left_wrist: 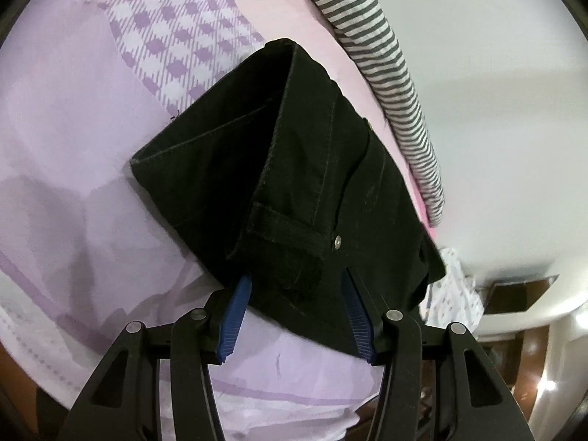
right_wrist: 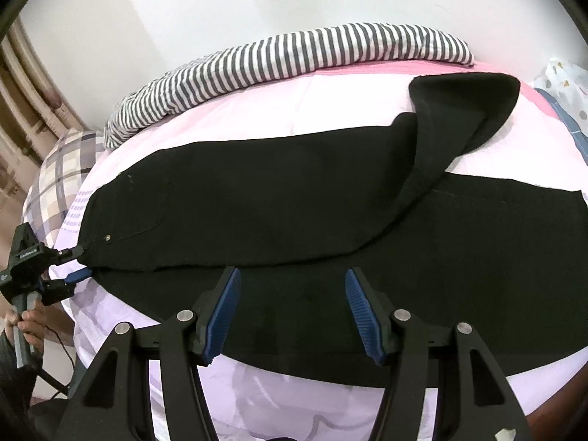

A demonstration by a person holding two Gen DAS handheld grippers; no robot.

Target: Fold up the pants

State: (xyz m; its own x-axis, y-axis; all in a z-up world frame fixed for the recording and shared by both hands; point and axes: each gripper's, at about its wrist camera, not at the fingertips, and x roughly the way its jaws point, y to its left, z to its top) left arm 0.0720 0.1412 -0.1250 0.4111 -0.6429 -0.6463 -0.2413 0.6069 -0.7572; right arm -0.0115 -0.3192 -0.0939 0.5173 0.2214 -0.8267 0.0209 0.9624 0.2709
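One pair of black pants [right_wrist: 257,198] lies on one bed [right_wrist: 330,103] — a single garment, with one metal rivet [right_wrist: 107,237] showing near its waist. Two tongs are in view: the left tongs [right_wrist: 79,261] and the right tongs [right_wrist: 293,275]. One striped cloth [right_wrist: 294,55], one plaid pillow [right_wrist: 58,172] — nothing else countable.

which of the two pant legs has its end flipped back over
The far leg of the black denim pants: its end curls back and lies diagonally across the near leg, which lies flat along the lilac bed sheet.
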